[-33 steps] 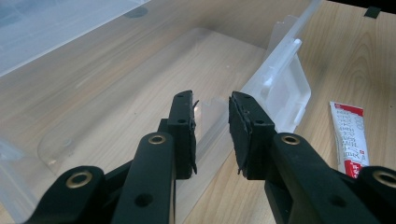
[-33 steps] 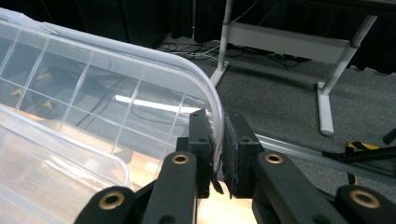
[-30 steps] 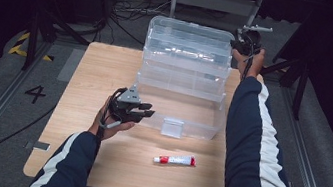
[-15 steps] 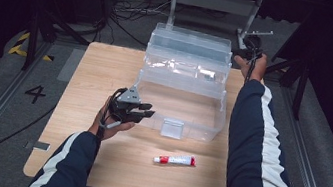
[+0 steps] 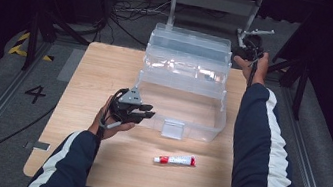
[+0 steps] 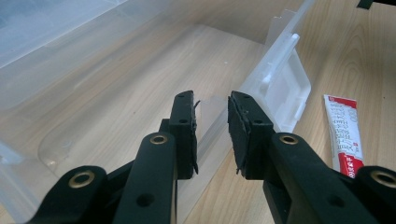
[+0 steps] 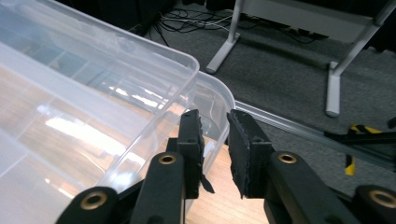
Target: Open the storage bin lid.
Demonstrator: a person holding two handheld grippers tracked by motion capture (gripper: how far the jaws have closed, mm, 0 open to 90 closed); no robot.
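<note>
The clear plastic box (image 5: 182, 93) stands open on the wooden table (image 5: 86, 76), its hinged lid (image 5: 190, 44) tipped up and back at the far side; its long axis runs across the table, with the front latch (image 5: 172, 129) facing the person.

The left gripper (image 5: 147, 114) lies level at the box's near left corner. In the left gripper view its jaws stand a narrow gap apart with the front wall (image 6: 212, 126) of the box rising between them; the pads do not visibly press on it.

The right gripper (image 5: 243, 51) is up at the lid's far right corner. Its jaws have just been opening, and in the right gripper view they stand a small gap apart at the lid's rounded rim (image 7: 212, 100), which passes between them without being pinched.

A white tube (image 5: 175, 160) with red ends lies on the table just in front of the box, lengthwise across it. It carries red print, too small to read. A black "4" (image 5: 35, 94) is marked on the grey floor to the left.
</note>
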